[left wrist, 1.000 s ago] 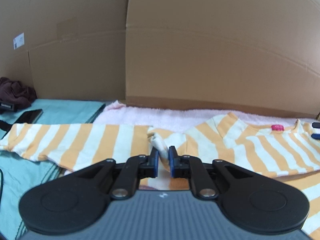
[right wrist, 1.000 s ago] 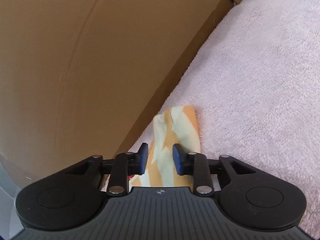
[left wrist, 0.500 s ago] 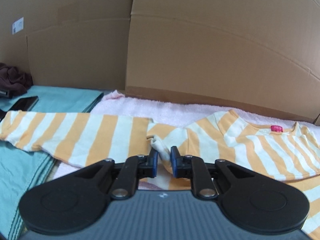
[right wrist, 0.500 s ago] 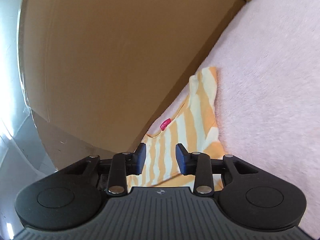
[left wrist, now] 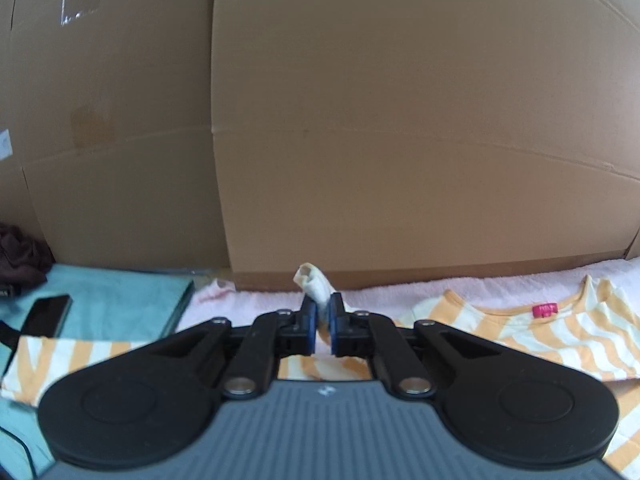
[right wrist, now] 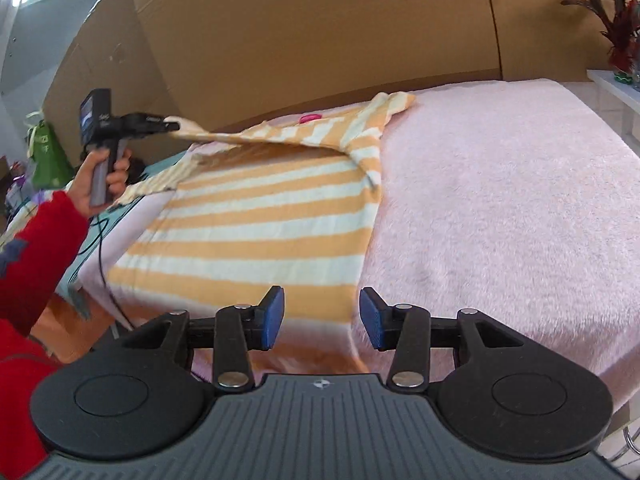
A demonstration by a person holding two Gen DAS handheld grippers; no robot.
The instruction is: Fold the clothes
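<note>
An orange-and-cream striped shirt (right wrist: 256, 220) lies spread on a pink blanket (right wrist: 500, 200), its neck with a pink label (left wrist: 544, 311) toward the cardboard. My left gripper (left wrist: 322, 320) is shut on a pinched fold of the shirt (left wrist: 314, 284) near its left shoulder. In the right wrist view that left gripper (right wrist: 172, 124), held by a hand (right wrist: 100, 180), lifts the fold off the blanket. My right gripper (right wrist: 322, 318) hovers at the hem's near right corner. Its jaws are opening, with the hem seen between the pads but neither pad pressing on it.
A cardboard wall (left wrist: 400, 120) closes off the back. Left of the blanket lie a teal cloth (left wrist: 120, 300), a black phone (left wrist: 46, 314) and a dark garment (left wrist: 20, 256). A red sleeve (right wrist: 36, 256) and a cable (right wrist: 100, 248) are at the left, a plant (right wrist: 620, 20) at the far right.
The left gripper closed fully on the fold and raised it. The right gripper left the sleeve by the cardboard, rolled upright, swung to the near hem and widened.
</note>
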